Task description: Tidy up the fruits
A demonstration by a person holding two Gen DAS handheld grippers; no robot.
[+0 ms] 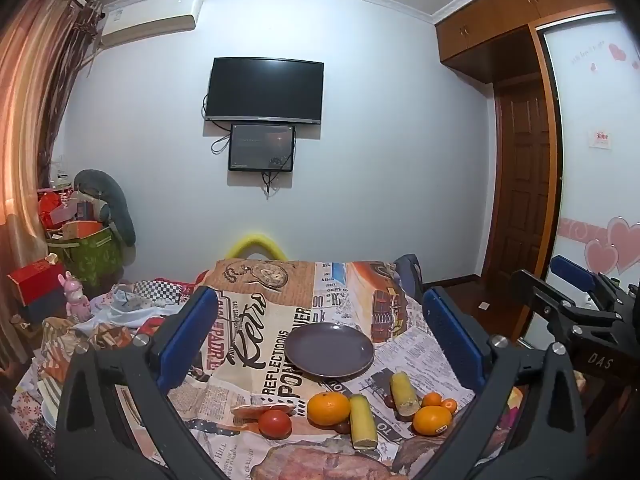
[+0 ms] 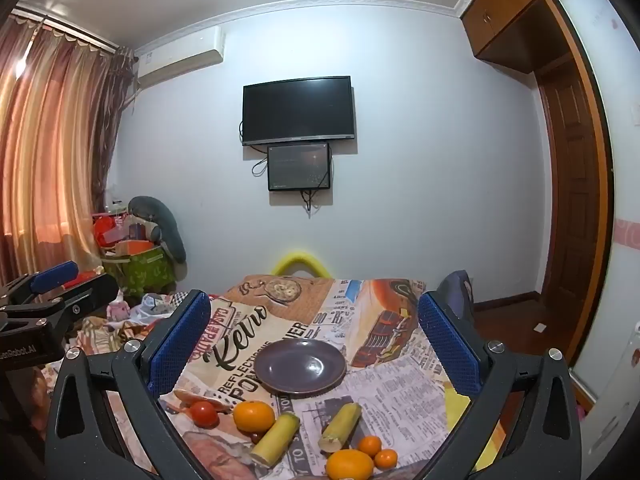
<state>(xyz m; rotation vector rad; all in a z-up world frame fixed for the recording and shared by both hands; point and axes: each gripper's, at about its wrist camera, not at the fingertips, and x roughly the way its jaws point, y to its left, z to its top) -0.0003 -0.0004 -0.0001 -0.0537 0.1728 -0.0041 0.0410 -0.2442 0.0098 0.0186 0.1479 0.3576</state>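
- While both grippers hover over the near edge of a table (image 1: 420, 344) spread with a newsprint-pattern cloth, the left gripper (image 1: 320, 320) and right gripper (image 2: 316, 336) each have their jaws spread wide with nothing between them.
- An empty dark plate (image 1: 329, 350) sits mid-table, just beyond the fruit; it looks hard and probably breakable, best left in place.
- Two cut yellow-green stalks, the left stalk (image 1: 363, 420) and right stalk (image 1: 405, 394), lie nearest the plate; they look stiff and fairly heavy, best gripped across the middle.
- Two oranges, a left orange (image 1: 329, 408) and a stickered orange (image 1: 432, 420), look firm and round, likely to roll; clamp across the widest part.
- A red tomato (image 1: 275, 424) lies furthest left; probably soft-skinned, so squeeze gently.
- Two small mandarins (image 1: 439, 401) beside the stickered orange look light, needing a centred grip.
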